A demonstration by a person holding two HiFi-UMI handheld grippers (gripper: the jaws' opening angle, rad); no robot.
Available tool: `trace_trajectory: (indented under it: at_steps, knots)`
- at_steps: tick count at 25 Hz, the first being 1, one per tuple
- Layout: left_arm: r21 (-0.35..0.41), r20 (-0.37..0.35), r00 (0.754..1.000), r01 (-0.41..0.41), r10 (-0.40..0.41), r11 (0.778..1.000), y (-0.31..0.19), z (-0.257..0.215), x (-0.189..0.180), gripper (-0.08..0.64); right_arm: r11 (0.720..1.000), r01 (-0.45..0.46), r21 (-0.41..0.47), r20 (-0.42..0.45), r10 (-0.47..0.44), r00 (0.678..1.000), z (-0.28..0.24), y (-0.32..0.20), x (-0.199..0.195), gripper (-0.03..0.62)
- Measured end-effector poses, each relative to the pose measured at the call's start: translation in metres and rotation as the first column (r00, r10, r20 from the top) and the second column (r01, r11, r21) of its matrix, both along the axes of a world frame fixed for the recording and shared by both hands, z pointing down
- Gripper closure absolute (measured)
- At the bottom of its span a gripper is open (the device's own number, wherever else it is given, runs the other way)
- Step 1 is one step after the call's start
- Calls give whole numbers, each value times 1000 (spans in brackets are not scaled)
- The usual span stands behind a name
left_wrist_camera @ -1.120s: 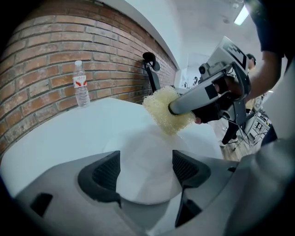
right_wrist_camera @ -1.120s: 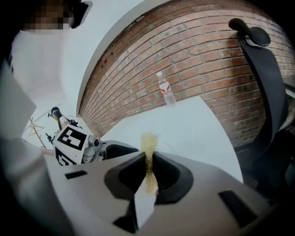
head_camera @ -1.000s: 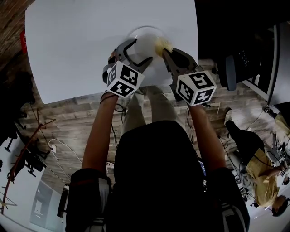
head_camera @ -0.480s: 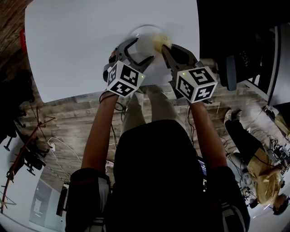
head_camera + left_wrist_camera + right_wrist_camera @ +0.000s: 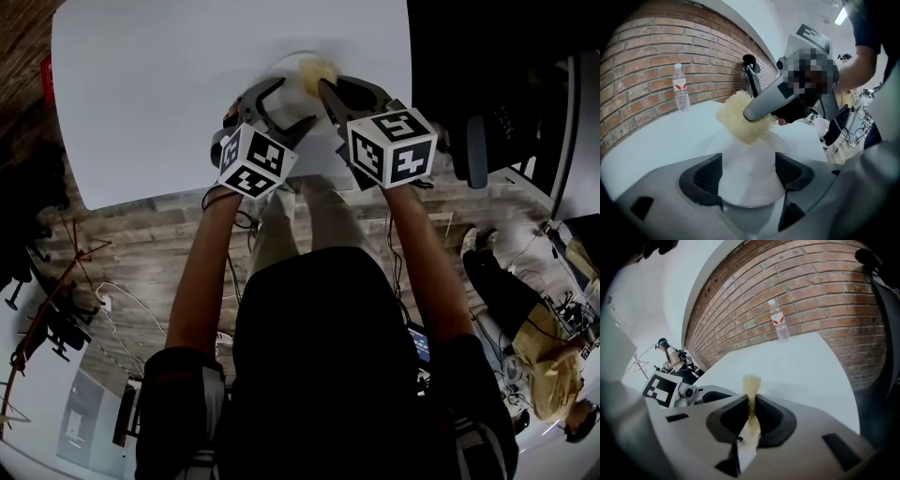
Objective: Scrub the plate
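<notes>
Head view: I count two grippers, one plate (image 5: 286, 67) and one sponge (image 5: 314, 70), all at the upper centre on the white table (image 5: 159, 94). The left gripper (image 5: 284, 105) sits at the plate's near edge; the right gripper (image 5: 328, 92) pinches the sponge.

Left gripper view: my jaws stand apart over the plate's (image 5: 752, 190) near rim. The sponge (image 5: 738, 122) rests on the plate. One bottle (image 5: 681, 93) stands at the upper left.

Right gripper view: the jaws are closed on the sponge (image 5: 751, 383).
</notes>
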State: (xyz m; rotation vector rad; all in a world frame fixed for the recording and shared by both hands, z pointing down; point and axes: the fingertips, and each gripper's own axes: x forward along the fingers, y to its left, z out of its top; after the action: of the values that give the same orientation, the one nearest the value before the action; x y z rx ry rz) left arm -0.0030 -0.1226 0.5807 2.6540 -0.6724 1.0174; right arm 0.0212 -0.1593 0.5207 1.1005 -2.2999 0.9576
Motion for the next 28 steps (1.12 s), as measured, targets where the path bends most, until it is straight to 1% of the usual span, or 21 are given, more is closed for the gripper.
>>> trace_trajectory:
  at_steps: [10,14,28]
  knots:
    - [1,-1,1000,8,-8,1000,2,-1,-5,221,997,74,-15,-43,-75,996,16,-10,-25,551]
    - [5,-4,1000,11,-11,1000,2,-3,-3,221,995,100,-25,-47,-101,994,20,-9,-31,551]
    - [17,-21,1000,18,-18,1000,2,-6,-6,221,994,95,-49,-71,-99,993,28,-11,-34,551]
